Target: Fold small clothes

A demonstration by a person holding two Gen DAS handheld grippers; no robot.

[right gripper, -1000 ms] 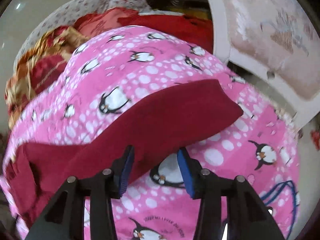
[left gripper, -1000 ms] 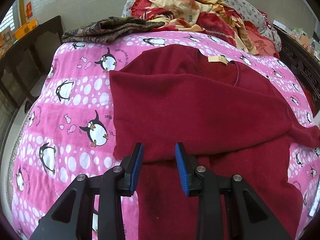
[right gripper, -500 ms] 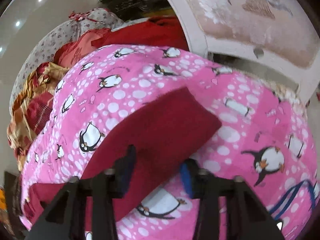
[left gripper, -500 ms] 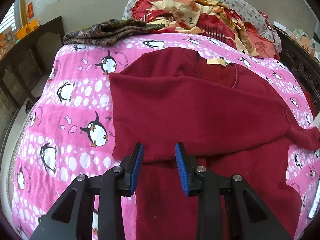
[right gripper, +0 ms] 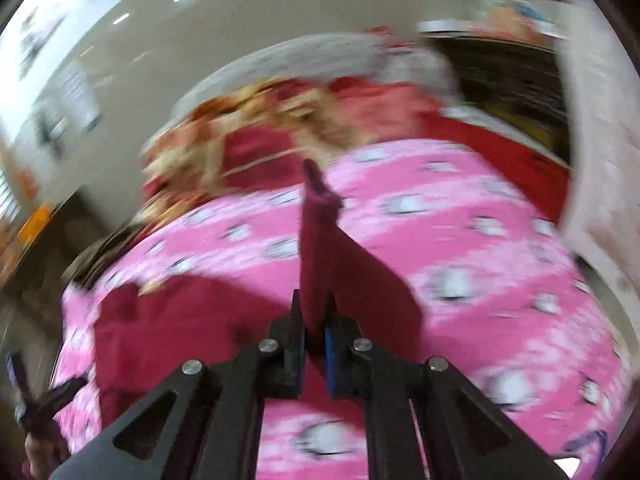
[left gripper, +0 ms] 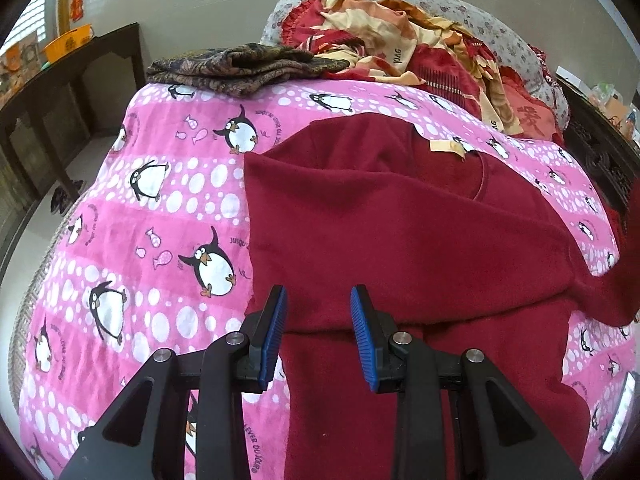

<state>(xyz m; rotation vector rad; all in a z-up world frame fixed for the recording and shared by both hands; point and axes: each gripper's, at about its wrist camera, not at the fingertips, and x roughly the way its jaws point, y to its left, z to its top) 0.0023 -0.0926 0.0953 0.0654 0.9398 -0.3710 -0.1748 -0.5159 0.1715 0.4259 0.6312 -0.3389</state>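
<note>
A dark red sweater point(left gripper: 400, 240) lies spread on the pink penguin bedspread point(left gripper: 160, 200), with one sleeve folded across its chest. My left gripper point(left gripper: 318, 308) hovers open just above the folded sleeve's lower edge, with nothing between its blue pads. In the blurred right wrist view, my right gripper point(right gripper: 314, 320) is shut on the other sleeve point(right gripper: 320, 248). That sleeve stands up from the jaws, lifted off the bed. The sweater's body point(right gripper: 180, 320) lies to its left.
A folded brown patterned cloth point(left gripper: 236, 66) sits at the bed's far left. A heap of red and cream blankets point(left gripper: 420, 52) fills the far end. A dark wooden table point(left gripper: 60, 80) stands left of the bed, and dark furniture point(left gripper: 600, 148) on its right.
My right gripper closed on the sleeve that lay on the bedspread and swung it up and over toward the sweater's body. The left gripper stayed where it was, open.
</note>
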